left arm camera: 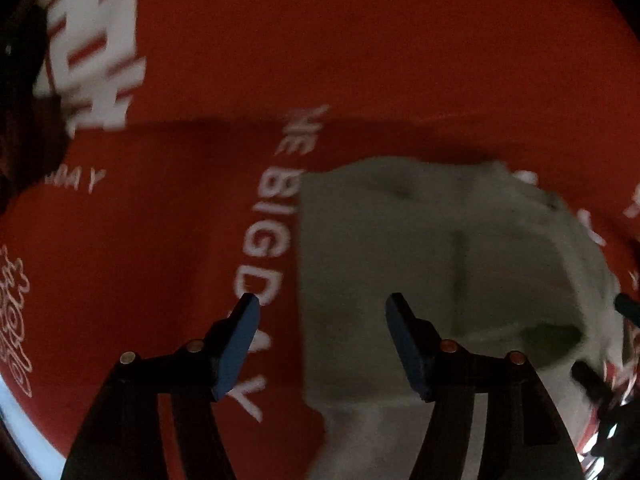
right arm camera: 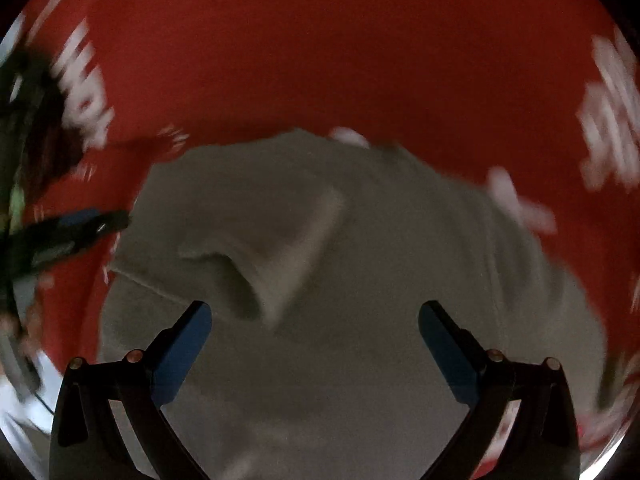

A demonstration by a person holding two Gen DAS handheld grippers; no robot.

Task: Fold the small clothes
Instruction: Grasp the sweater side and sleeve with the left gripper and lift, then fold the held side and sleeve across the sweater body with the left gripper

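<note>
A small pale grey-white garment (left arm camera: 420, 248) lies on a red cloth with white lettering (left arm camera: 180, 220). In the left wrist view my left gripper (left arm camera: 322, 300) is open and empty, its blue pads straddling the garment's left edge. In the right wrist view the garment (right arm camera: 360, 280) fills the middle, with a folded flap (right arm camera: 296, 240) turned over on it. My right gripper (right arm camera: 316, 312) is open and empty just above the garment. The left gripper's tip (right arm camera: 92, 220) shows at the left edge of that view, and the right gripper's dark fingers (left arm camera: 624, 308) at the right edge of the left wrist view.
The red cloth (right arm camera: 320, 60) covers the surface all around the garment, with a crease line across it (left arm camera: 200, 122). A pale surface edge (left arm camera: 16, 408) shows at the lower left. Both views are blurred.
</note>
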